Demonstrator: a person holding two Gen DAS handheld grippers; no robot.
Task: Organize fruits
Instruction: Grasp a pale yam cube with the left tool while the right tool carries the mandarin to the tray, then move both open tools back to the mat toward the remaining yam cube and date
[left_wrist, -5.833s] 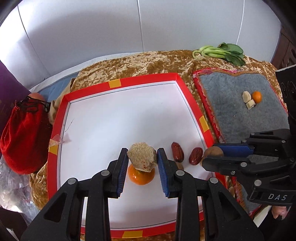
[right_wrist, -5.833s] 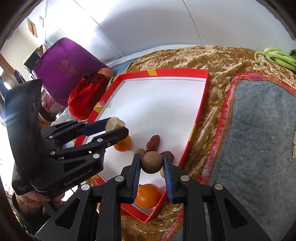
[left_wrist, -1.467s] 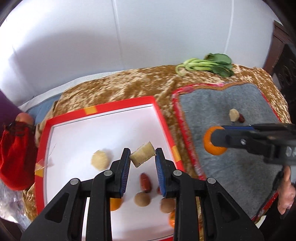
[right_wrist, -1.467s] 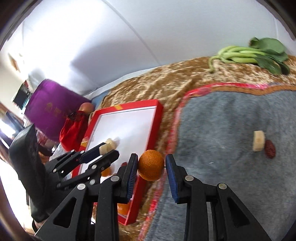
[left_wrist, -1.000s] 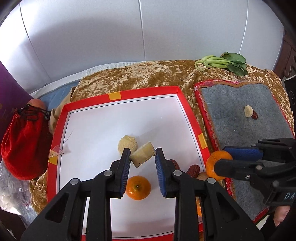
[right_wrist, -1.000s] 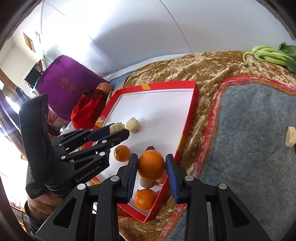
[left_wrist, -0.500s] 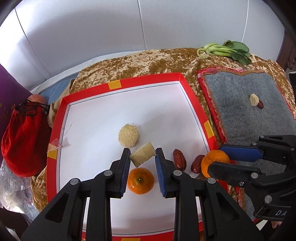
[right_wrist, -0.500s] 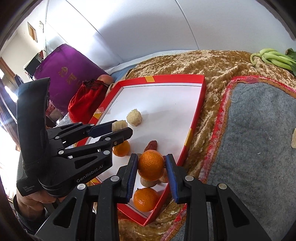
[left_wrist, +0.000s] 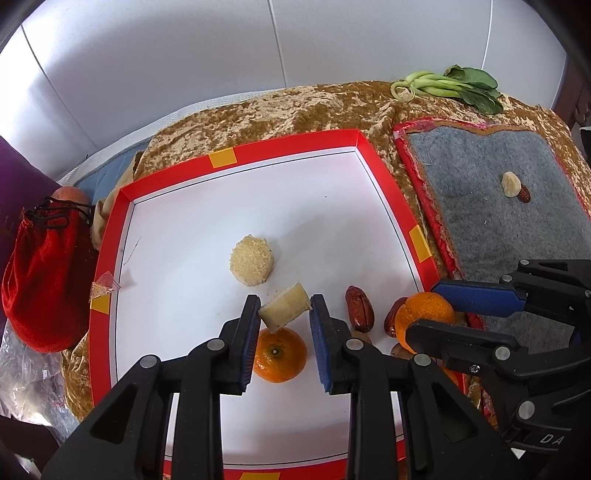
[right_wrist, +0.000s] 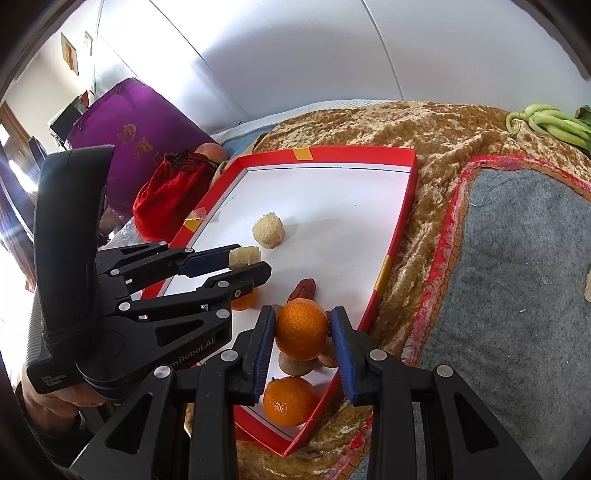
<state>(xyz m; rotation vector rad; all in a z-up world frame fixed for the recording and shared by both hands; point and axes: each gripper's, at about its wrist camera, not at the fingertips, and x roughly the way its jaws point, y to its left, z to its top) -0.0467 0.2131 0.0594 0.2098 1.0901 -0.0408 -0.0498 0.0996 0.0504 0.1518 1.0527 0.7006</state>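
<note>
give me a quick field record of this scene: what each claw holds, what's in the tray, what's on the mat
left claw: shut on pale cut fruit chunk
right claw: shut on orange tangerine
red-rimmed white tray: round pale fibrous piece, loose tangerine, red dates, brown round fruits
grey felt mat: pale slice touching a red date
beyond mat: green bok choy

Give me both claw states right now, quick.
Left claw: shut on the pale cut chunk, over the red tray.
Right claw: shut on the orange, over the tray's near corner.
</note>
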